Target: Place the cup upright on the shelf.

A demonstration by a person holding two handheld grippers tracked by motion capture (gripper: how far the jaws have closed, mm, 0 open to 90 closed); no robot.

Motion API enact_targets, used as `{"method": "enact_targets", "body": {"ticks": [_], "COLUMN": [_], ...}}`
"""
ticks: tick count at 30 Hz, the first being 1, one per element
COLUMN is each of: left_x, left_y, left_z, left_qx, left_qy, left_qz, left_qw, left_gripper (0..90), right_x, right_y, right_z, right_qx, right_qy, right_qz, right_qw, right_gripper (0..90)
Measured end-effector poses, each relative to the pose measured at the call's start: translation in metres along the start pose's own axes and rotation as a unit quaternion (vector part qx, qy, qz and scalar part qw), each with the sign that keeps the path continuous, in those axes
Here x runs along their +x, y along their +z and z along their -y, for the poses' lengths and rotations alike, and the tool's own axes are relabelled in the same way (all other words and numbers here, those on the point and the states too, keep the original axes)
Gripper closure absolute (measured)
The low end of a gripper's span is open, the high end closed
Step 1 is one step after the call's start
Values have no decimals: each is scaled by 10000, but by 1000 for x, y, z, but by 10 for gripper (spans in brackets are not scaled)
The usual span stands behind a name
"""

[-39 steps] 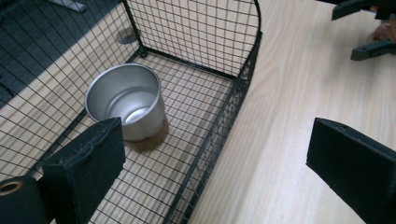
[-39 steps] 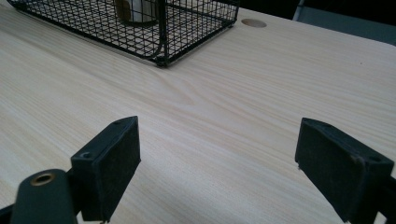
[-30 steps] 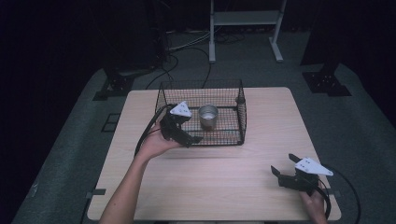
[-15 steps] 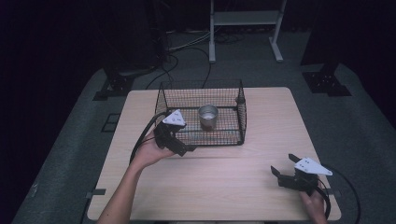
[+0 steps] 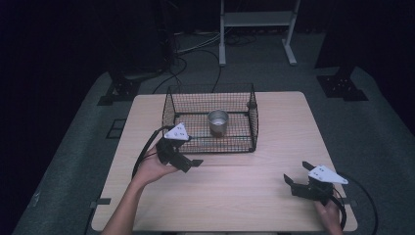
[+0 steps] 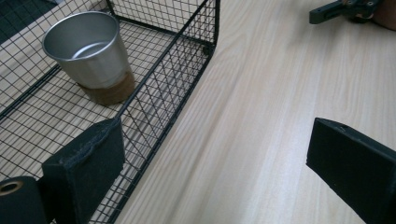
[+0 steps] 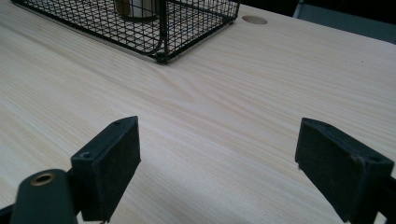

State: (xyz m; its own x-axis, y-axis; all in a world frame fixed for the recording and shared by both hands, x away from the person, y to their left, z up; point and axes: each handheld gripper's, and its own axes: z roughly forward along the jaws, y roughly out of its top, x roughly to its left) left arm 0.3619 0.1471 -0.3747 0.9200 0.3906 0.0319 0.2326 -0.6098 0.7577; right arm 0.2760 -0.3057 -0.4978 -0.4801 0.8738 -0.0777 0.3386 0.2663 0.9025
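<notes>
One shiny metal cup (image 5: 218, 122) upright inside black wire-mesh basket (image 5: 210, 144) | left gripper (image 5: 193, 163) jaws apart, empty | right gripper (image 5: 296, 177) jaws apart, empty

I'm working in a dark recording studio or lab: my light wooden table (image 5: 244, 196) stands on grey carpet (image 5: 381, 127), with black stand bases (image 5: 340, 88), loose cables (image 5: 195, 46) and a white frame (image 5: 257, 29) at the far side.
</notes>
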Motion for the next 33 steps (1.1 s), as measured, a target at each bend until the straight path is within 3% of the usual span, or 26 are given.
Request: {"method": "enact_targets", "body": {"ticks": [6,14,33], "left_x": [-5,-10,-29], "left_y": [-1,-2,-11], "left_z": [7,23,55], "left_qx": [-18,-114,-355], "left_qy": [15,-113,-237], "left_qz": [-14,35,-101], "left_qw": [10000,9999,9990], "left_gripper": [34,34,25], "right_x": [0,0,1], "right_y": [0,0,0], "right_z": [0,0,0], "right_qx": [8,6,28], "right_qy": [-5,-28,-18], "right_qz": [5,12,22], "right_qw": [10000,10000,10000], "right_gripper": [134,134,134]}}
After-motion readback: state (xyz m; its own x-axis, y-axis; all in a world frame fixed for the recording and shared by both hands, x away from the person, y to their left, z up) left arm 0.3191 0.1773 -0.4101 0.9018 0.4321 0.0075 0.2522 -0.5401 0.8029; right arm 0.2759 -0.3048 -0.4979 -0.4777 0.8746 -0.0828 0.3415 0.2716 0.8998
